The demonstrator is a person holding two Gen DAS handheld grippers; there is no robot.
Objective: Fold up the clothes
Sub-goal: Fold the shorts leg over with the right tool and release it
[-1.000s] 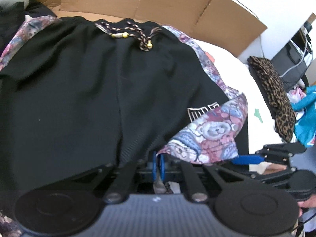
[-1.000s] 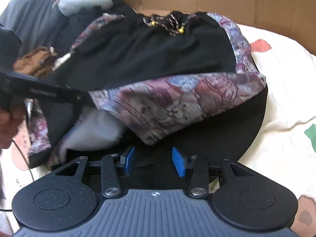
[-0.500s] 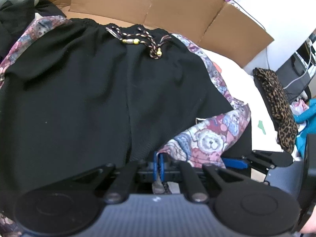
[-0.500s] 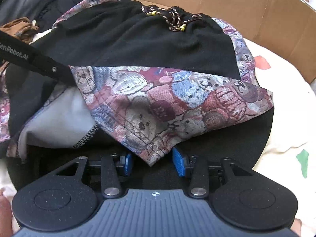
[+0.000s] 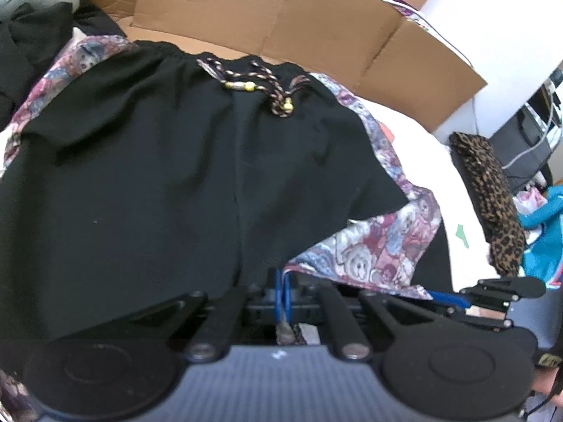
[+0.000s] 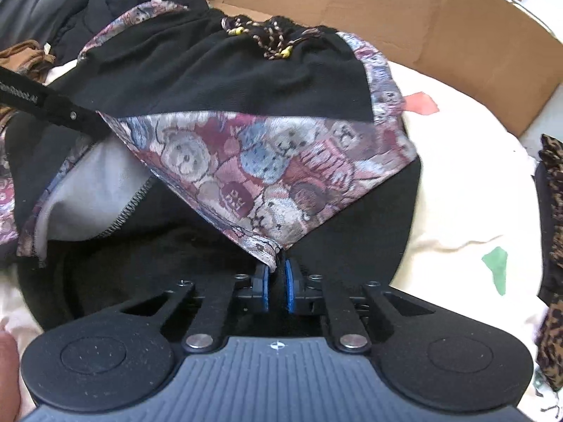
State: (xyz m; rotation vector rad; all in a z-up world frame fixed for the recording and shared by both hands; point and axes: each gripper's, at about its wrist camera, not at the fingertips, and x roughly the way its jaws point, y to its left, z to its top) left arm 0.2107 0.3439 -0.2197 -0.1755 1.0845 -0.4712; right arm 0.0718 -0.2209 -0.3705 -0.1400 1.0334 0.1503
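Note:
Black shorts [image 5: 158,193] with teddy-bear print side panels and a braided drawstring [image 5: 257,84] lie spread out, waistband toward the cardboard. My left gripper [image 5: 283,295] is shut on the near hem, with cloth pinched between its blue pads. The right leg's bear-print panel [image 6: 267,168] is folded up over the black front [image 6: 246,81]. My right gripper [image 6: 276,274] is closing, and the panel's near corner sits pinched between its blue pads. The left gripper's black finger [image 6: 52,107] shows at the panel's left edge. The right gripper's blue pad [image 5: 450,299] shows low at the right.
A cardboard wall [image 5: 316,17] stands behind the shorts. Under them lies a round black mat [image 6: 369,232] on a cream sheet [image 6: 457,176]. A leopard-print garment [image 5: 489,190] and a teal one [image 5: 542,232] lie at the right. Dark clothes [image 6: 52,0] are piled at the far left.
The right gripper's jaws have gone from wide apart to nearly together on the corner of the bear-print panel. The left gripper stays shut on the hem and has hardly moved.

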